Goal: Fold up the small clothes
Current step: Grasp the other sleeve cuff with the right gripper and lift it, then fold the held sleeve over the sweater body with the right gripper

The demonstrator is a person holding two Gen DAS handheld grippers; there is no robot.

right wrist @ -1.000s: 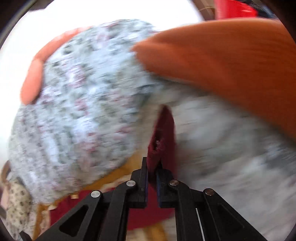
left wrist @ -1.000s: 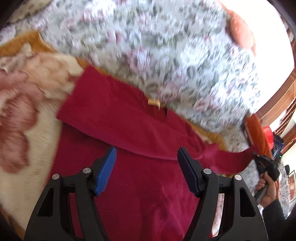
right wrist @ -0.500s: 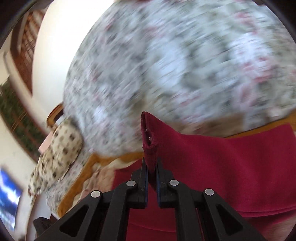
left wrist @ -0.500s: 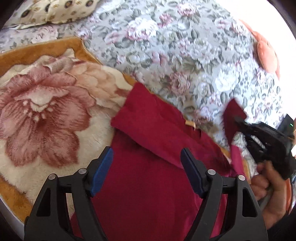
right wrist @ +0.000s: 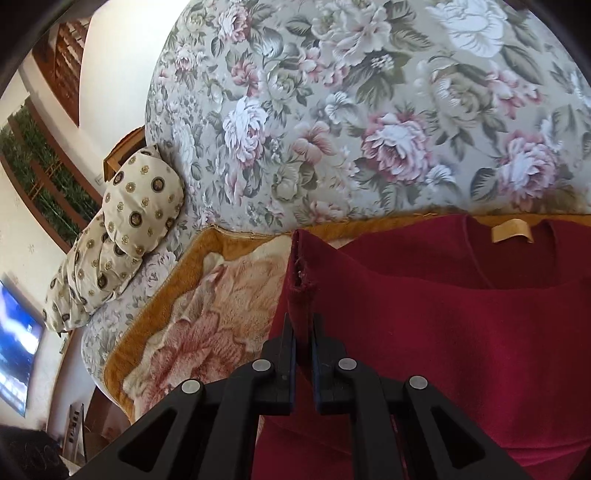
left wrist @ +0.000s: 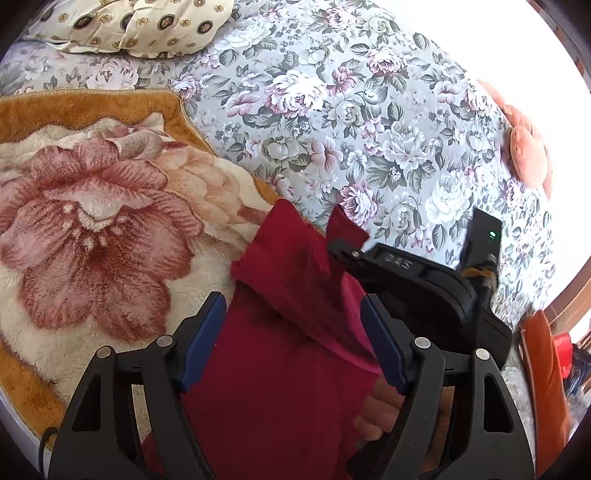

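Note:
A dark red small top (left wrist: 280,373) lies on a plush rose-patterned blanket (left wrist: 92,236), one sleeve folded across its chest. My left gripper (left wrist: 291,341) hovers just above its body, jaws wide open, blue pads (left wrist: 205,343) either side of bare cloth. In the same view my right gripper (left wrist: 338,249) reaches in from the right, pinching the other sleeve (left wrist: 345,227). The right wrist view shows the right gripper (right wrist: 302,328) shut on that sleeve's cuff (right wrist: 301,273), which stands up from the jaws. The top's neckline carries a tan label (right wrist: 511,230).
A grey floral bedspread (left wrist: 351,110) lies beyond the blanket. A cream dotted pillow (left wrist: 147,26) sits at the far left and an orange cushion (left wrist: 528,155) at the far right. A hand (left wrist: 380,413) holds the right gripper's handle. A lit screen (right wrist: 14,350) is off the bed.
The right gripper has swung the sleeve from far out on the right in over the top's chest. The left gripper has shifted a little and turned, still open over the top.

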